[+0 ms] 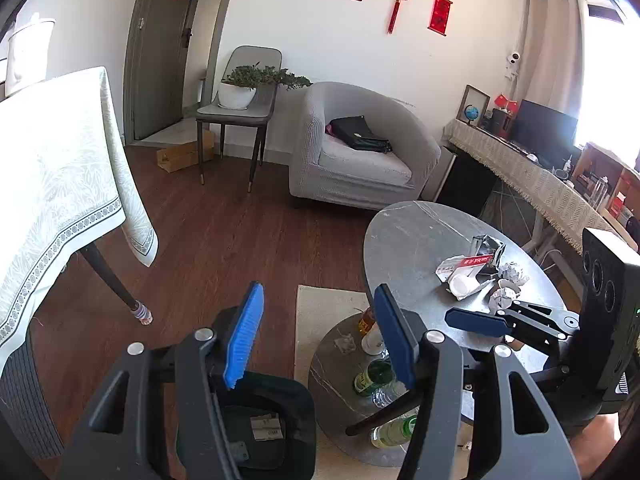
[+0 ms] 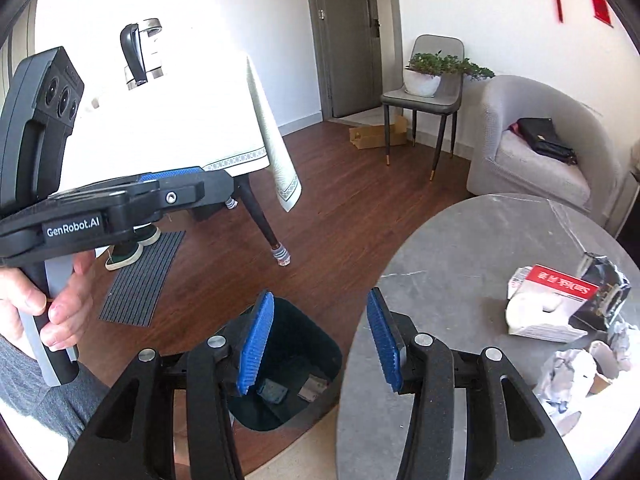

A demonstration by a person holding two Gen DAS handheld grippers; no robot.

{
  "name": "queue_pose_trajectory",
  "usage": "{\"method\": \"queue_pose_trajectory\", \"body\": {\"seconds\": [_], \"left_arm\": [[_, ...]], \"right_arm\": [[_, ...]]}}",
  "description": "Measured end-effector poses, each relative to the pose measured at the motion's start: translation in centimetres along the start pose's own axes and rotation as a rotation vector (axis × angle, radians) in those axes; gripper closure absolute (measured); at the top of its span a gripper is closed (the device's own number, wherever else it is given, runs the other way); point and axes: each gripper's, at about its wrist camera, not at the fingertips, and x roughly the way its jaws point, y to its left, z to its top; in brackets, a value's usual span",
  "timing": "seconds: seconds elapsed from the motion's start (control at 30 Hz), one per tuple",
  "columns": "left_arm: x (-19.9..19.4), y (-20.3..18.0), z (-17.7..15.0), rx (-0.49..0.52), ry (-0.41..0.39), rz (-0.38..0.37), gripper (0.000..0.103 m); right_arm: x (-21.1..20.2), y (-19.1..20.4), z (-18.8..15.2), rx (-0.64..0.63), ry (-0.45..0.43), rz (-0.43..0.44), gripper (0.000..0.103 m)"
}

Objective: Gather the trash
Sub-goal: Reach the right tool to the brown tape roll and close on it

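A pile of trash lies on the round grey table (image 1: 404,240): a white and red package (image 2: 548,304), a black foil bag (image 2: 608,292) and crumpled paper (image 2: 568,372). In the left wrist view the same pile (image 1: 476,272) sits beyond the right gripper's blue pads. A dark bin (image 2: 288,368) stands on the floor beside the table, with a few scraps inside. My left gripper (image 1: 320,336) hovers open and empty above the bin (image 1: 268,424). My right gripper (image 2: 320,340) is open and empty over the table's left edge and the bin.
A lower round shelf (image 1: 340,364) under the table holds bottles (image 1: 372,376). A clothed table (image 1: 60,184), a chair with a potted plant (image 1: 240,92), a grey armchair (image 1: 360,152) and a desk (image 1: 532,176) ring the wooden floor. A person's hand (image 2: 60,304) holds the left gripper's handle.
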Motion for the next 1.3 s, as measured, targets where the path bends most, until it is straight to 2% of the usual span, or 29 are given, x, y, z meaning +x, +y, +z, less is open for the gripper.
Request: {"method": "queue_pose_trajectory", "body": {"seconds": [0.23,0.33,0.4,0.97,1.3], "left_arm": [[1.7,-3.1,-0.3,0.016,0.024,-0.035,0.039],[2.5,-4.6,-0.5,0.04,0.021,-0.051,0.035],[3.2,-5.5,-0.8,0.049,0.033,-0.063,0.035],[7.0,-10.6,-1.5,0.073,0.08,-0.139,0.032],[8.2,-12.5,-1.8,0.074,0.107,-0.192,0.03]], "right_arm": [[-3.3,-3.4,-1.6,0.015,-0.052,-0.092,0.045],[-4.8,-4.5,-2.4,-0.005,-0.093,-0.142,0.03],[-5.5,-5.1,-2.7,-0.02,-0.1,-0.172,0.029],[-6.3,-10.7,-7.2,0.065,-0.011,-0.192,0.023],[-4.8,-11.9,-8.3,0.086,0.059,-0.196,0.024]]}}
